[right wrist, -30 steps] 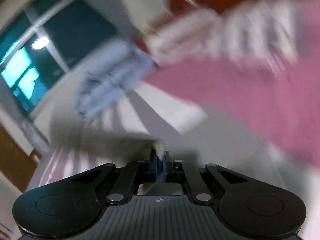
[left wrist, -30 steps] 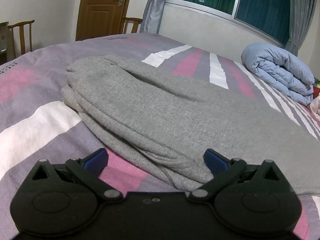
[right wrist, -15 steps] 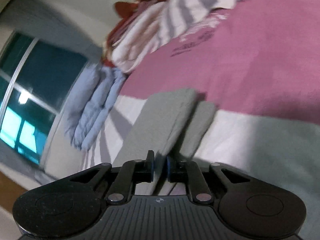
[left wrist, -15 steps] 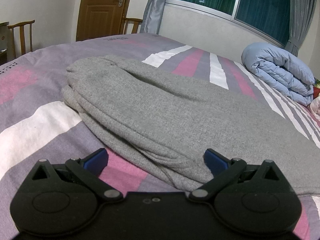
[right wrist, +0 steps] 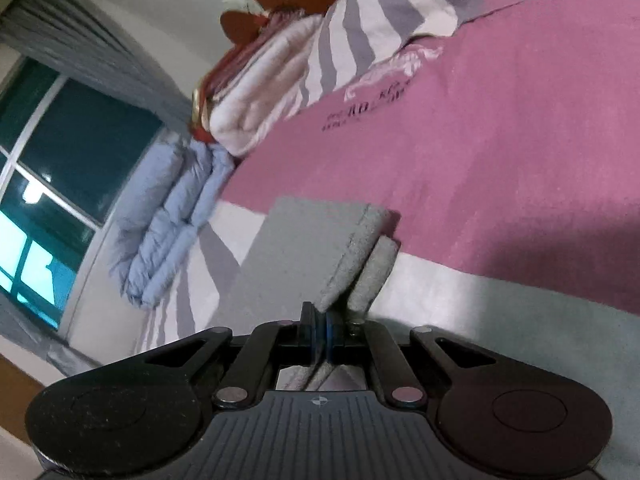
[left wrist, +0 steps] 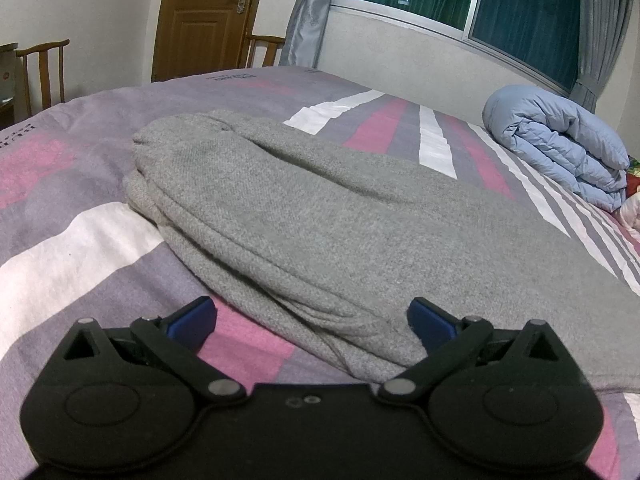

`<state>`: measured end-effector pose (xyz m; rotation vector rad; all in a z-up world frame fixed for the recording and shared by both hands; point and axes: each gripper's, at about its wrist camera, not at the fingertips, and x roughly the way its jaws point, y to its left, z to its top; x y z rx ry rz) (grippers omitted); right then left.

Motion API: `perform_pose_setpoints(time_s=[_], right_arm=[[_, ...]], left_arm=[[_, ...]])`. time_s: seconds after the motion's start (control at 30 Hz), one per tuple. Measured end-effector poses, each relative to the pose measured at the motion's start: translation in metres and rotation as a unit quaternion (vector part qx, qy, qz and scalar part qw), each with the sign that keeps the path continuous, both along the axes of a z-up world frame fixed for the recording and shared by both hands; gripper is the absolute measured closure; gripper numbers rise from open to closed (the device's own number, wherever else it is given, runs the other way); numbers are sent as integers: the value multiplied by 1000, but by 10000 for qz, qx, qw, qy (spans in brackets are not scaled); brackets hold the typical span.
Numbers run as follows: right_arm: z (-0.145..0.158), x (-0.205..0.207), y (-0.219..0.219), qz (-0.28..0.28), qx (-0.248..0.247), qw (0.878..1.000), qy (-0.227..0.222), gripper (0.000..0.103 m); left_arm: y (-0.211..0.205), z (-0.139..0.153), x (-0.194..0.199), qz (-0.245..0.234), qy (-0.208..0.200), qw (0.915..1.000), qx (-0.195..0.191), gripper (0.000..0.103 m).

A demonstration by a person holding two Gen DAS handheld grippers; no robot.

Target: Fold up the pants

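Grey knit pants [left wrist: 320, 216] lie folded lengthwise on the striped bed, running from near left to far right in the left wrist view. My left gripper [left wrist: 310, 314] is open wide at the near end of the pants, one blue finger [left wrist: 192, 316] over the bedsheet and the other over the cloth, neither pressing. In the right wrist view the leg ends of the pants [right wrist: 296, 252] lie stacked as two cuffs. My right gripper [right wrist: 320, 320] is rolled to the side, and its jaws are closing tight on the edge of the upper cuff.
A rolled blue duvet [left wrist: 560, 140] lies at the far right of the bed under the window. White and striped pillows [right wrist: 304, 68] are stacked by the headboard. Wooden chairs [left wrist: 44, 68] and a door [left wrist: 204, 16] stand beyond the bed [left wrist: 80, 248].
The right view has swung and rolled, then steadied. The right jaws stood slightly apart around the cuff edge half a second ago and are now pinched on it. The left gripper has not moved.
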<state>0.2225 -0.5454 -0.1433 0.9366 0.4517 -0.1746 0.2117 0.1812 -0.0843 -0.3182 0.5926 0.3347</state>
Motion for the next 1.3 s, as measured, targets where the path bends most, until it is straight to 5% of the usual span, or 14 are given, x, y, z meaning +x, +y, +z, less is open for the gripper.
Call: perform_pose_setpoints(time_s=[0.13, 0.27, 0.4, 0.47, 0.7, 0.83, 0.87, 0.97, 1.3], right_arm=[[37, 13, 8, 474, -530, 9968, -359, 99], [77, -3, 8, 378, -575, 9873, -1433, 99], [0, 14, -5, 296, -74, 9988, 375, 99], [-14, 1, -7, 146, 121, 9998, -24, 99], [-4, 7, -1, 113, -112, 9998, 123, 99], [22, -11, -10, -274, 653, 9923, -1014, 99], [22, -14, -8, -379, 628, 9922, -1005, 99], [-10, 0, -4, -358, 549, 9977, 145, 99], [-7, -19, 3, -410, 318, 9985, -193, 99]], left_arm=[[0, 0, 0, -1, 2, 10000, -2, 6], [-1, 1, 1, -2, -2, 10000, 0, 6], [-2, 1, 1, 6, 6, 10000, -1, 6], [-3, 1, 1, 11, -1, 10000, 13, 6], [-4, 2, 1, 18, 17, 10000, 16, 6], [-2, 2, 2, 10, 8, 10000, 10, 6], [-2, 2, 1, 13, 9, 10000, 8, 6], [-3, 2, 1, 17, 20, 10000, 14, 6], [-3, 3, 2, 13, 13, 10000, 1, 6]])
